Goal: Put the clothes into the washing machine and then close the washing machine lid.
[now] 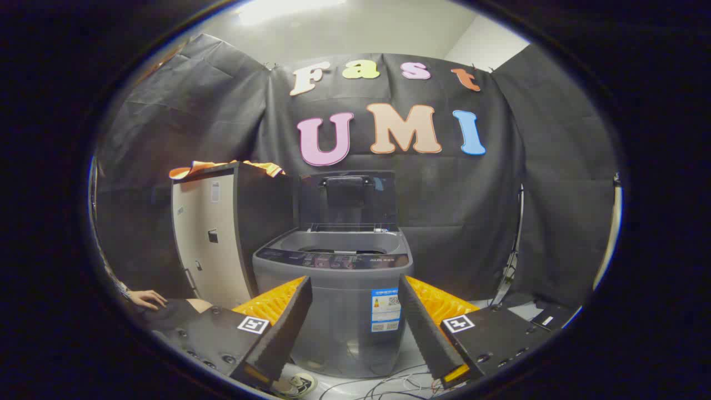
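While the fingers [355, 289] gape empty, the washing machine [339, 289] stands lid-up beyond.

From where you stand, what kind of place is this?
Probably a makeshift laundry booth: a washing machine with its lid up, a cabinet carrying orange clothes, black cloth walls. The open tongs hold nothing.

- We see black cloth walls [455, 222] hanging in creases around us.
- Above them we see a pale ceiling [389, 28] with a bright light [289, 8].
- We see cables [383, 383] on the floor.
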{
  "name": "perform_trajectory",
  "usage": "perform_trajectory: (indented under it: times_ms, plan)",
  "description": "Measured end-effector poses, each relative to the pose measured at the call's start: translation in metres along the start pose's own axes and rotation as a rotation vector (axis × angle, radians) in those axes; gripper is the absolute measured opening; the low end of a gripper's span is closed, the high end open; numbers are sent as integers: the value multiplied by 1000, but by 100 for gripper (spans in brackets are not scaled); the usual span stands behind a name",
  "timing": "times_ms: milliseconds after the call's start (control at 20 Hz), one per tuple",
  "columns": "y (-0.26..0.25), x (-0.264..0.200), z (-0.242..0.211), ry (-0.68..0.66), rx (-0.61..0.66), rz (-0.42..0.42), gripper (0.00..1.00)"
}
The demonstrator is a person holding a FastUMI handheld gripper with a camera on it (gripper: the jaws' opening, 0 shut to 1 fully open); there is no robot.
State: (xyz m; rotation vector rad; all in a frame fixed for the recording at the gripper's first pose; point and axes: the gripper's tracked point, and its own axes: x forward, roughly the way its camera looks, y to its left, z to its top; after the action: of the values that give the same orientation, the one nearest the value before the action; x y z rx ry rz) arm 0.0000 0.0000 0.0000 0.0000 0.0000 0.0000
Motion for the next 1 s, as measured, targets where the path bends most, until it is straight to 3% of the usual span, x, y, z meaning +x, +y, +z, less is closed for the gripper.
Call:
perform_trajectory:
  times_ms: [1000]
  plan:
    - [-1,1,0,1,3,-8,97]
